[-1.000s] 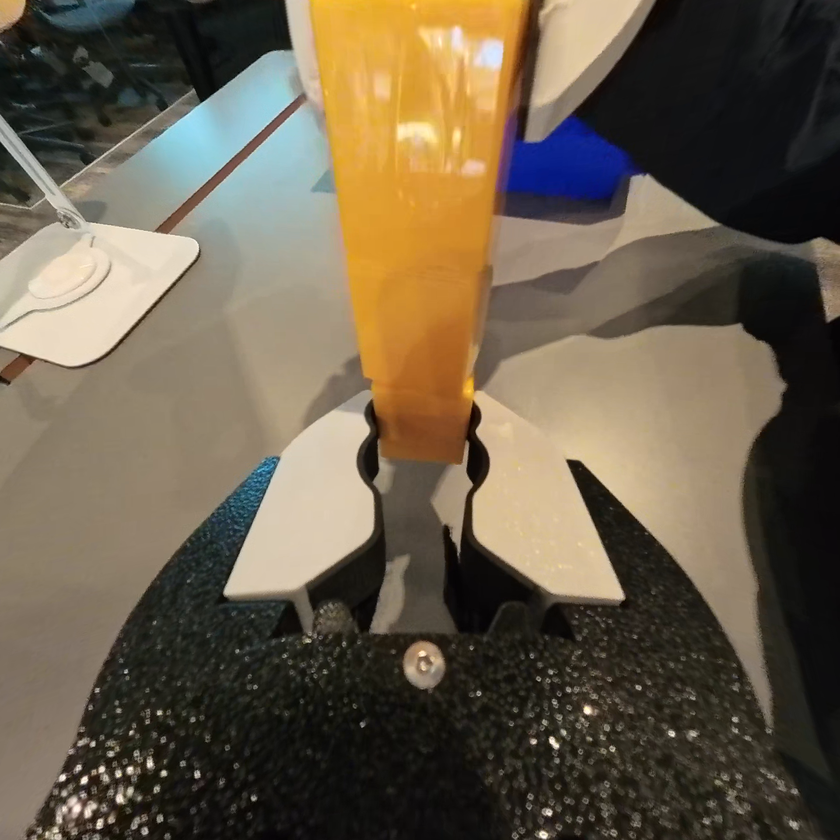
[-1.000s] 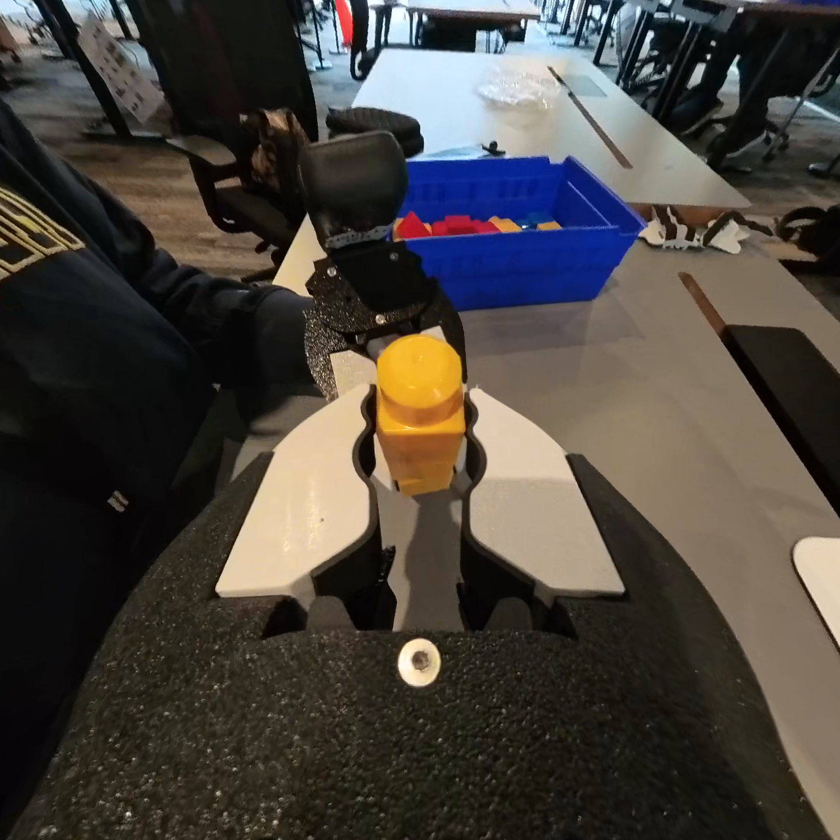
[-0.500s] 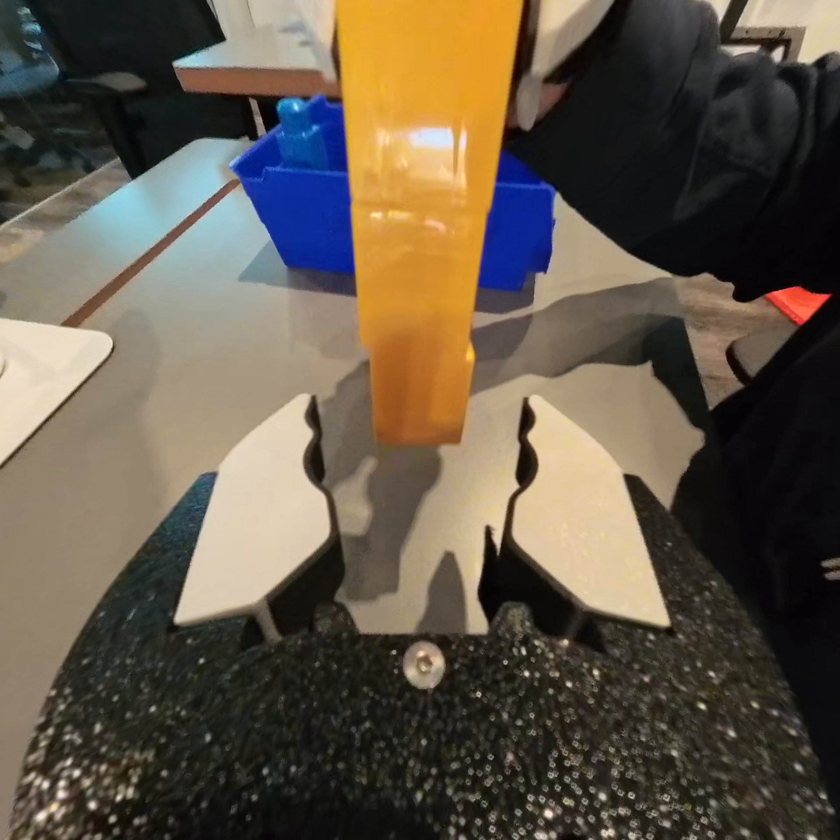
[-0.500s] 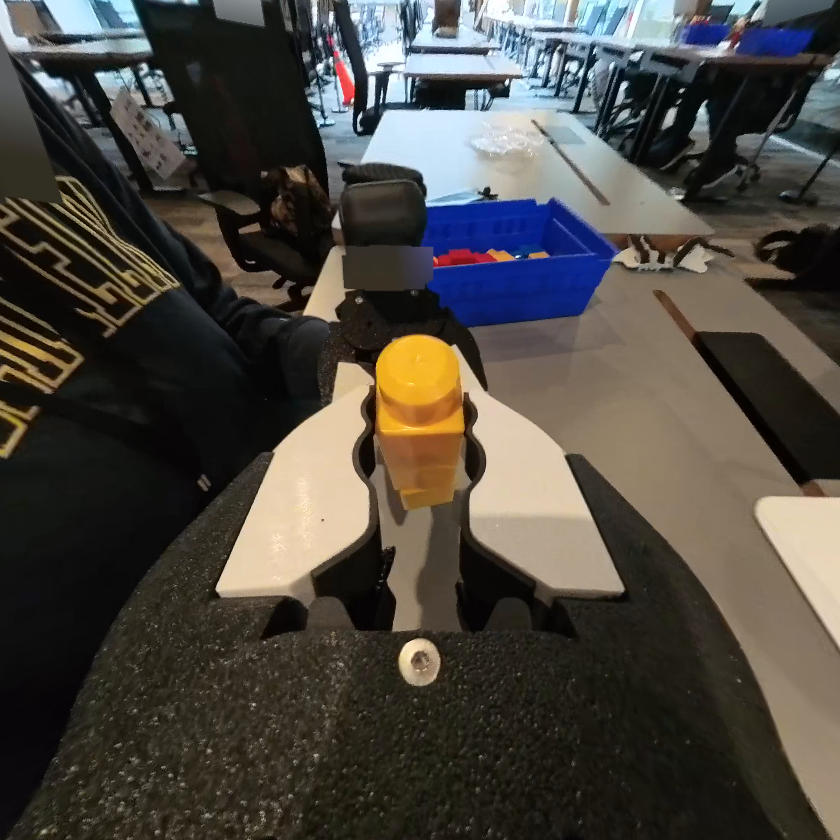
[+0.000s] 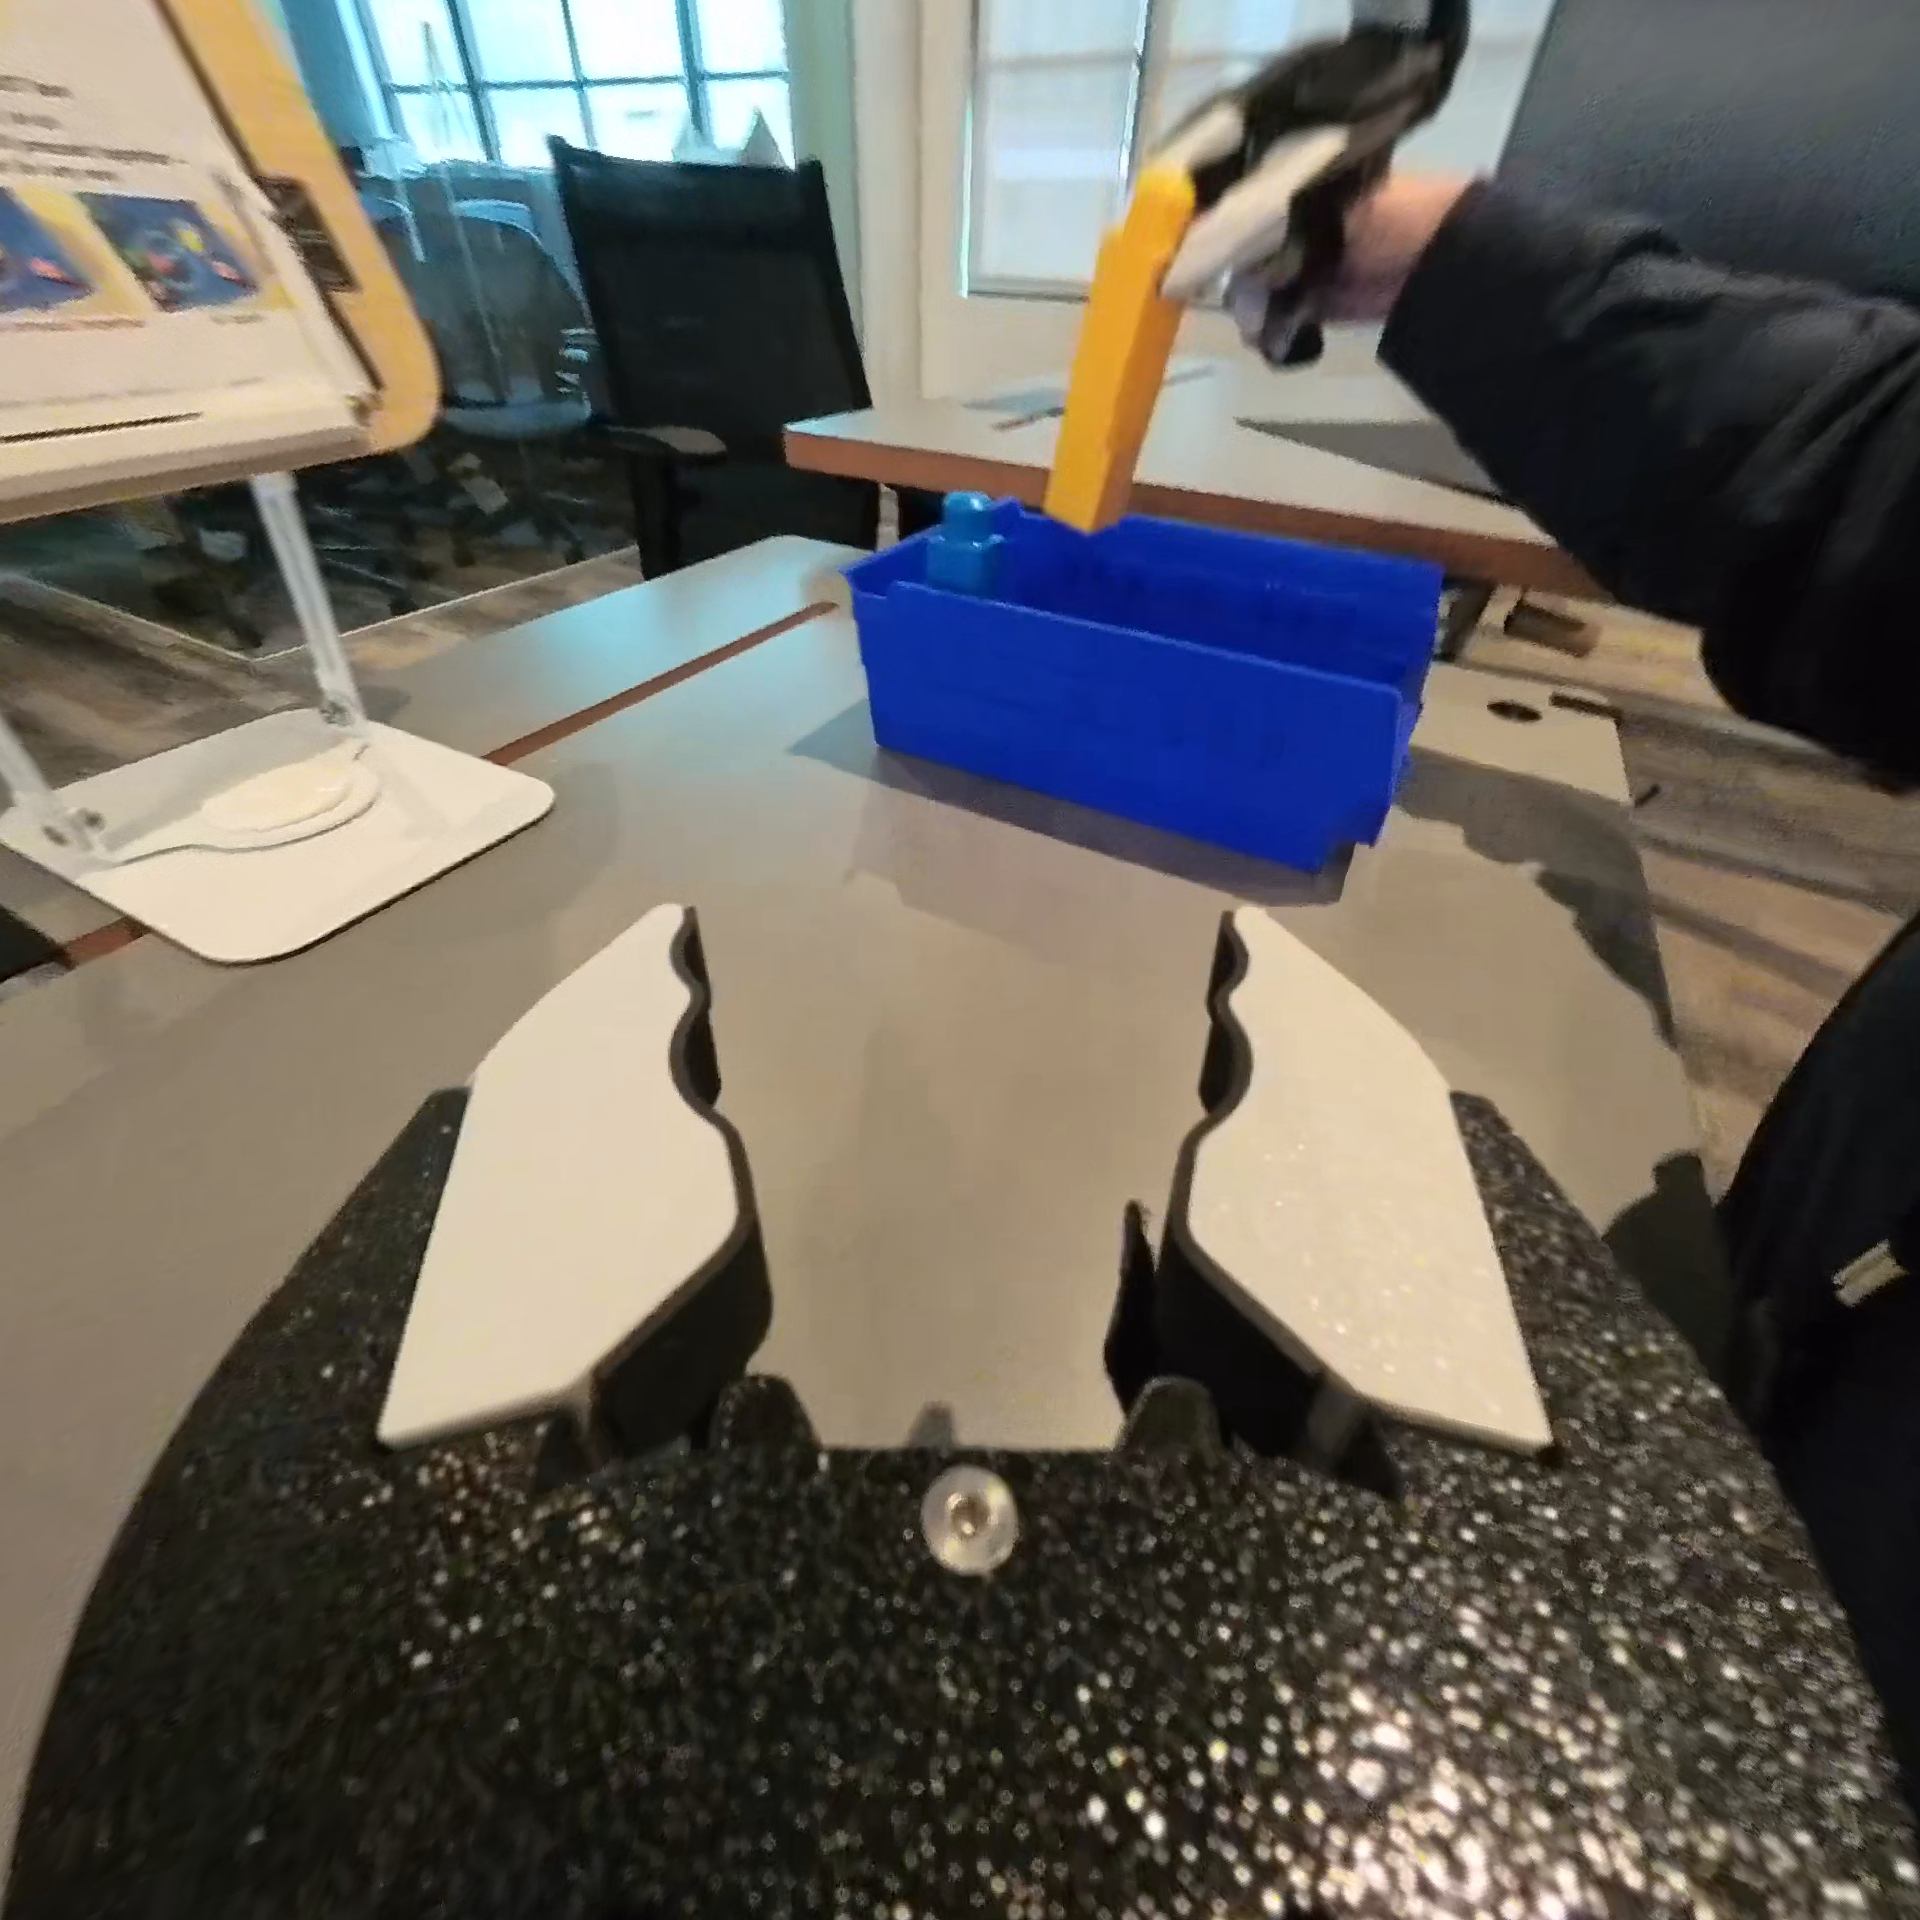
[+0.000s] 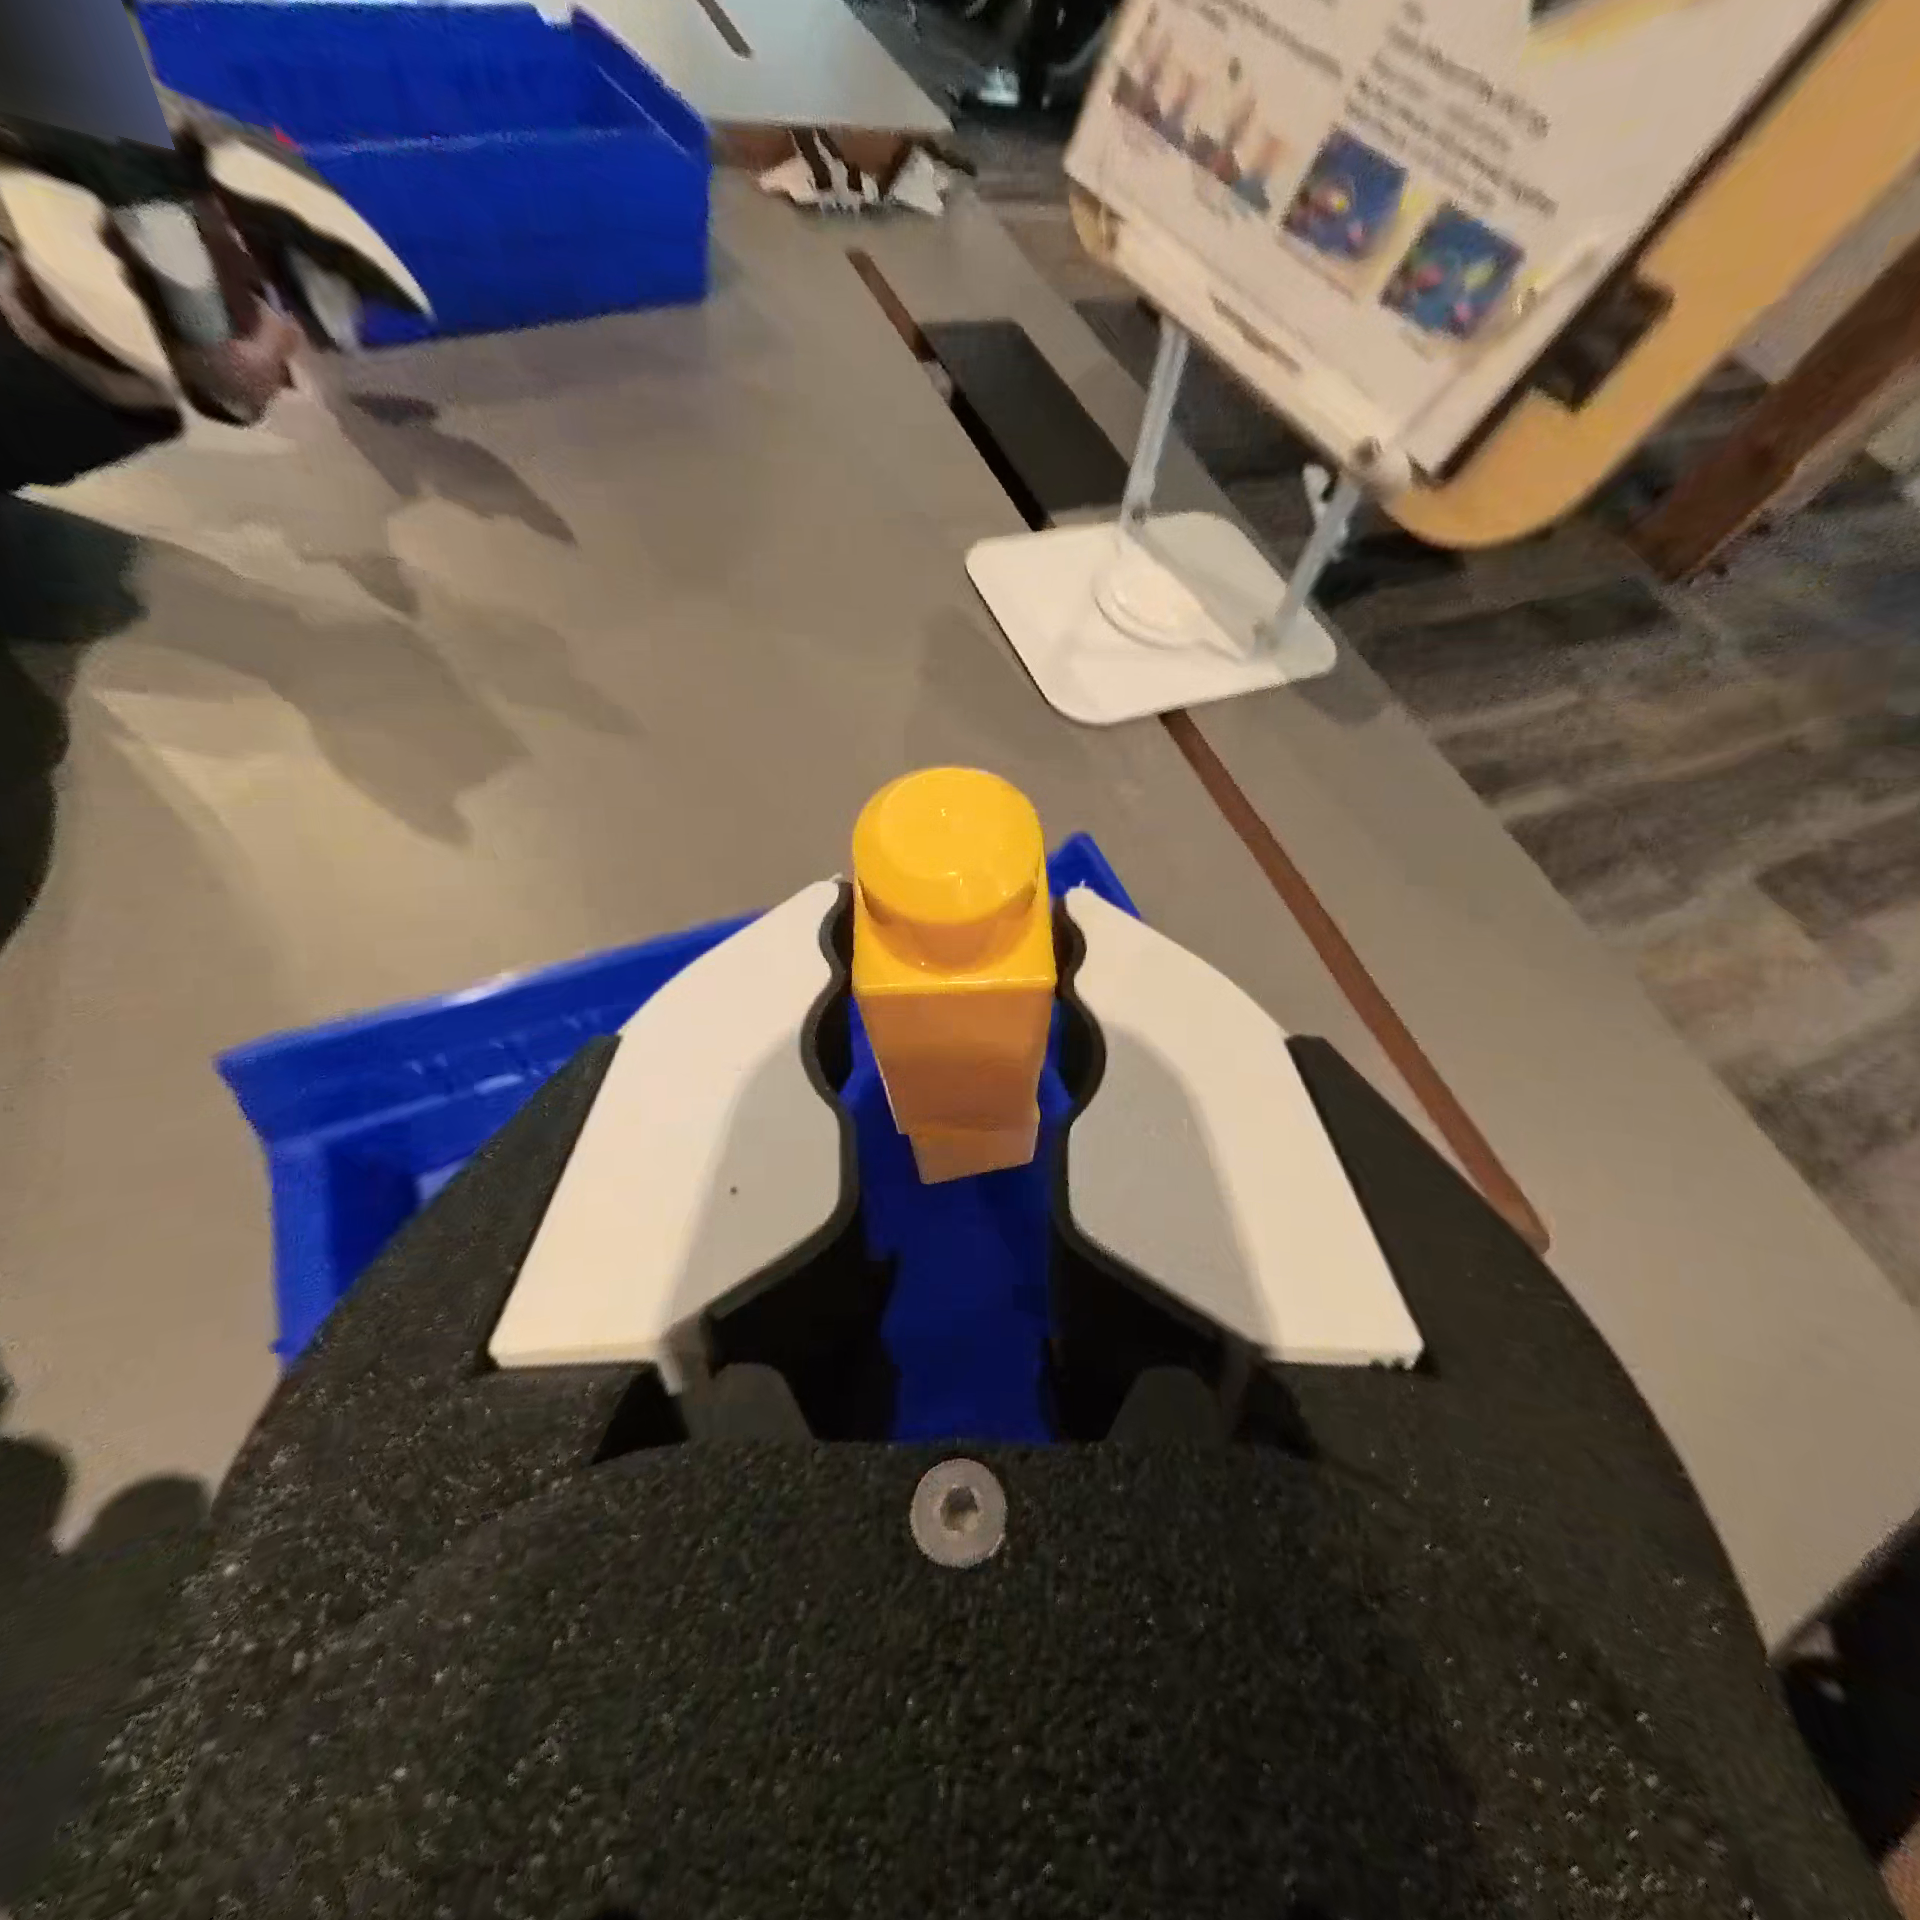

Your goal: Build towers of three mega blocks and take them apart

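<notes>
My right gripper (image 6: pixel 951 914) is shut on a tower of stacked yellow mega blocks (image 6: pixel 951 966), gripping it near the top stud. It holds the tower in the air, tilted, over a blue bin (image 6: pixel 416 1081). In the left wrist view the tower (image 5: pixel 1117 343) hangs from the right gripper (image 5: pixel 1226 239) above the bin's (image 5: pixel 1132 686) far side. A blue block (image 5: pixel 961 540) stands in the bin's left corner. My left gripper (image 5: pixel 956 935) is open and empty above the grey table (image 5: pixel 727 831), well short of the bin. It shows blurred in the right wrist view (image 6: pixel 197 260).
A sign on a clear stand with a white base (image 5: pixel 312 821) stands at the table's left edge; it also shows in the right wrist view (image 6: pixel 1153 613). A second blue bin (image 6: pixel 468 177) sits behind the left gripper. A person's dark sleeve (image 5: pixel 1662 416) reaches in from the right.
My left gripper let go of the tower's lower end, opened wide and drew back. My right gripper carried the yellow tower away and over the blue bin.
</notes>
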A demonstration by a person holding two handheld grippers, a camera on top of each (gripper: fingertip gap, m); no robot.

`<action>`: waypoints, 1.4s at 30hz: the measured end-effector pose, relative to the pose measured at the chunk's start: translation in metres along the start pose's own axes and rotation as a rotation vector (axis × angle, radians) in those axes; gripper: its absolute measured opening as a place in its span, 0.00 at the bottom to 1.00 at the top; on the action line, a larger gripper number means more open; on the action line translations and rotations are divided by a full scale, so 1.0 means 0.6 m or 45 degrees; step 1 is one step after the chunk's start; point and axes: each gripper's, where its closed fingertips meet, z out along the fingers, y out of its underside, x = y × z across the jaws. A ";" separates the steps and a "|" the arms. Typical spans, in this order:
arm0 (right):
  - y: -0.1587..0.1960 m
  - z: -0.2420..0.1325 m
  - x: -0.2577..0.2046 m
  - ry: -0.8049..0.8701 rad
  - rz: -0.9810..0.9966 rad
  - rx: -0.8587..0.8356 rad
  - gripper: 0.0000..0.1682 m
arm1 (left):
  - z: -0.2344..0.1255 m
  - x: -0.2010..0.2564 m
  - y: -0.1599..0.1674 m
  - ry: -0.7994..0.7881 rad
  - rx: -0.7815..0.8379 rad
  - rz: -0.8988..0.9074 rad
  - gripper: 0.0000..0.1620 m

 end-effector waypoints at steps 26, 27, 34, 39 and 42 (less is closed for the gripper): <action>0.176 0.110 0.069 -0.263 -0.085 -0.185 0.21 | -0.054 -0.018 -0.011 -0.236 0.014 -0.065 0.54; 0.176 0.110 0.070 -0.264 -0.082 -0.182 0.21 | -0.054 -0.018 -0.010 -0.235 0.015 -0.068 0.54; 0.177 0.107 0.072 -0.262 -0.061 -0.179 0.21 | -0.056 -0.020 -0.012 -0.225 0.032 -0.084 0.54; 0.177 0.107 0.072 -0.260 -0.059 -0.195 0.21 | -0.058 -0.023 -0.012 -0.218 0.047 -0.103 0.55; 0.180 0.105 0.072 -0.266 -0.065 -0.216 0.21 | -0.057 -0.023 -0.009 -0.210 0.044 -0.111 0.55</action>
